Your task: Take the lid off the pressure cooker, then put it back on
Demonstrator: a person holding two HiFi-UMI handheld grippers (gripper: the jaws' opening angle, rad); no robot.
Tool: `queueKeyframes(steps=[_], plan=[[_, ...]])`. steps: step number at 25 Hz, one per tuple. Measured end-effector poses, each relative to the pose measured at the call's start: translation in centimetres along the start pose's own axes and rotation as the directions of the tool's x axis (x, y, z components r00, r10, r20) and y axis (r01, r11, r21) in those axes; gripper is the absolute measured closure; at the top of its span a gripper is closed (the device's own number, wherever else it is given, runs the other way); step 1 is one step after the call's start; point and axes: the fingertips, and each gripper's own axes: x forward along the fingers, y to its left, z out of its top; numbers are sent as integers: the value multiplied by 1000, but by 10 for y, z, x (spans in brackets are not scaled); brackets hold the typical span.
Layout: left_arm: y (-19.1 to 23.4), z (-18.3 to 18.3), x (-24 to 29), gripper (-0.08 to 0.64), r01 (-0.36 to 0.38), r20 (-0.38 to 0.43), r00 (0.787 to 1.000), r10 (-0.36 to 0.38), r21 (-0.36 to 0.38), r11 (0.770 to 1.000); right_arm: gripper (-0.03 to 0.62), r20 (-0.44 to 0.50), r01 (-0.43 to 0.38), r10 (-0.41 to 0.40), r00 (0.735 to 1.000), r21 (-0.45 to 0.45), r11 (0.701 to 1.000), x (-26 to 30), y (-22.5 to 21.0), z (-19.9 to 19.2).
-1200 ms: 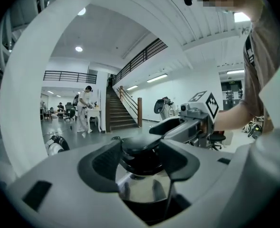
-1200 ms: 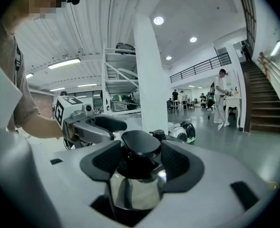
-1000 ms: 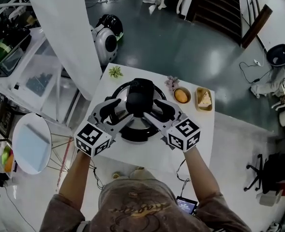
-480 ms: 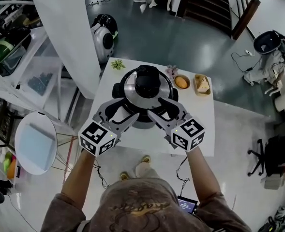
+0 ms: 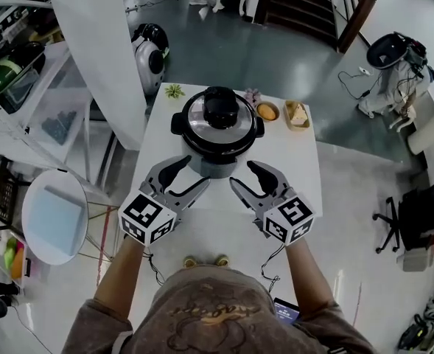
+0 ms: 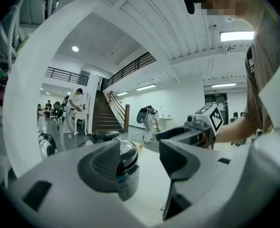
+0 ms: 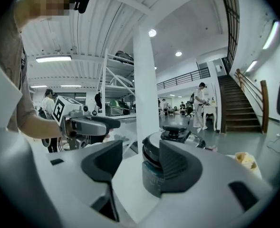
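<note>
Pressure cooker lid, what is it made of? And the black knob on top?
The lid looks like polished metal: it is silvery and throws back the ceiling light. The knob is probably hard plastic: plain black with only a soft sheen, though the look alone cannot settle it.

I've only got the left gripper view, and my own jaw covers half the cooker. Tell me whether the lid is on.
Observer: It is. In the head view the lid sits on the pressure cooker, with its black knob in the middle.
Operator: Now give me the right gripper's state.
Observer: In its own view the right gripper has its jaws apart with nothing between them. The cooker stands beyond them.
Operator: Report what's past the cooker.
Observer: A bowl and a tray of food stand at its far right, and a small plant at its far left.
</note>
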Motion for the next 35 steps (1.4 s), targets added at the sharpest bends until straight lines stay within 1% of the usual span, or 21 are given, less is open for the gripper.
queueKeyframes(steps=[3,4,7,10,14,15,17,18,20,23,26,28,31,35], plan=[[-9,-5,-5,308,-38,24,999,38,-2,999,368,15,48,-47,999,-17,999,-19,2,-10],[-11,-7,-7,318,-57,32,998,57,1,998,377,21,60,-60,998,-18,998,-25,3,-13],[-18,-13,-11,365,-113,48,993,112,15,994,411,57,98,-98,994,-3,995,-48,0,-20],[-21,-23,-15,427,-174,56,983,174,2,985,459,90,149,-151,984,33,988,-68,-8,-31],[-19,-41,-25,535,-268,62,961,271,-50,962,516,111,210,-223,969,112,971,-80,-18,-45],[-18,-45,-27,545,-287,61,955,291,-65,956,543,115,215,-231,966,141,966,-81,-18,-49],[-17,-55,-32,554,-322,59,943,329,-99,942,571,121,218,-242,963,185,958,-82,-16,-58],[-15,-59,-35,555,-338,59,936,346,-118,934,587,117,218,-243,963,189,957,-82,-15,-62],[-12,-68,-40,555,-365,52,925,376,-148,919,595,101,218,-237,966,169,961,-78,-10,-72],[-10,-80,-44,555,-386,31,918,395,-152,910,595,69,227,-238,969,146,963,-76,-10,-89],[-9,-91,-47,555,-402,9,913,408,-151,903,597,41,268,-276,960,133,954,-77,-15,-106],[-9,-96,-47,555,-408,2,911,413,-151,900,597,38,294,-302,953,146,945,-79,-21,-112],[-14,-100,-42,555,-402,2,913,407,-152,903,597,45,308,-319,947,166,937,-81,-27,-114],[-22,-100,-36,555,-389,1,919,393,-149,909,597,50,305,-317,947,170,937,-81,-29,-113]])
